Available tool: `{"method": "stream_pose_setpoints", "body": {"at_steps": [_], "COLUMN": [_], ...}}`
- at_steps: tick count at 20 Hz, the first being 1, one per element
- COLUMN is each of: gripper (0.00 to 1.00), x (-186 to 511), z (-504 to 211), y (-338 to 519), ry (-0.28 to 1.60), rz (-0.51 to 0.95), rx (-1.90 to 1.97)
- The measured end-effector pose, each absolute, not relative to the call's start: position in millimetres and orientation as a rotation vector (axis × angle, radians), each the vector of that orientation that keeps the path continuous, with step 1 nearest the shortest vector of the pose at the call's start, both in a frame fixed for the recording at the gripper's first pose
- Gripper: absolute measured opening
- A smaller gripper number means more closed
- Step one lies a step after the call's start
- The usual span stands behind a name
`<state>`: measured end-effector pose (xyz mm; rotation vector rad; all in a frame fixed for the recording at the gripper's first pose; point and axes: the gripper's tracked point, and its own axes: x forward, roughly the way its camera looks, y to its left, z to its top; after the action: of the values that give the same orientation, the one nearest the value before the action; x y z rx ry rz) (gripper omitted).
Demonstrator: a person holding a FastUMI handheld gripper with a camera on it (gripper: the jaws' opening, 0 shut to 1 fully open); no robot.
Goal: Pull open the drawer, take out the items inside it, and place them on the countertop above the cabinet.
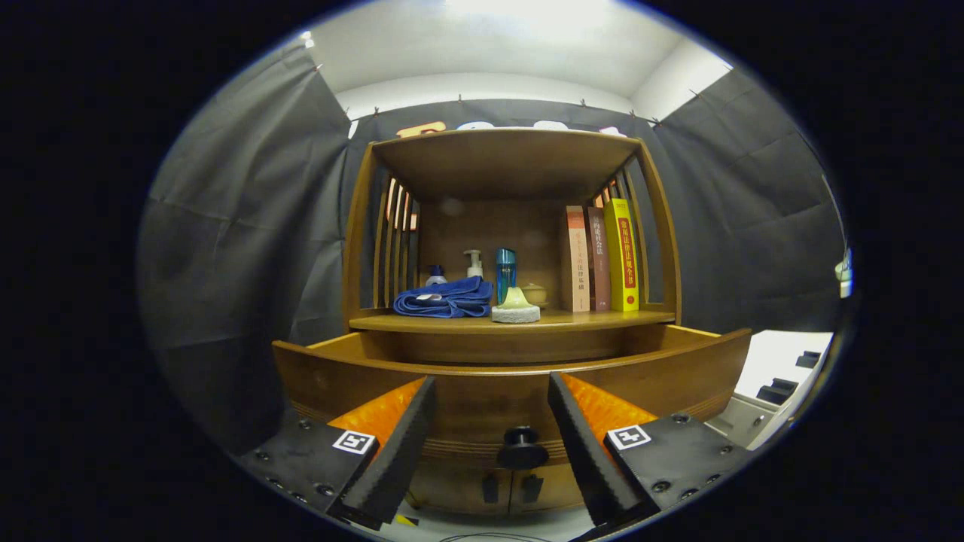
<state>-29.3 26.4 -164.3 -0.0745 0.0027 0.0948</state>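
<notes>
A wooden cabinet stands ahead with its drawer [512,376] pulled out toward me. The drawer's inside is hidden behind its front panel. A black round knob [522,448] sits on the drawer front, between my two fingers and a little beyond them. My gripper [491,393] is open, its black ribbed fingers [399,452] spread to either side of the knob and touching nothing. On the countertop [587,319] above the drawer lie a folded blue towel [446,297], a pale green and white sponge-like piece [516,307], a blue bottle [505,272] and a pump bottle [474,263].
Three books [600,258] stand at the right of the countertop, with a small jar [535,293] beside them. Slatted wooden sides and a shelf roof [504,154] enclose the countertop. A white unit [783,380] stands to the cabinet's right. Two small cabinet doors [510,488] sit below the drawer.
</notes>
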Motion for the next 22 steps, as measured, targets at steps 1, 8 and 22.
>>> {"method": "stream_pose_setpoints", "body": {"at_steps": [1, 8, 22], "gripper": [0.97, 0.97, 0.98], "x": [-27.0, -5.2, 99.9], "z": [-172.2, -199.8, -226.8], "y": [25.4, -1.1, 3.2], "ry": [0.022, 0.093, 0.172], "rz": [0.090, 0.031, 0.036], "rx": [-0.065, 0.030, -0.018]}}
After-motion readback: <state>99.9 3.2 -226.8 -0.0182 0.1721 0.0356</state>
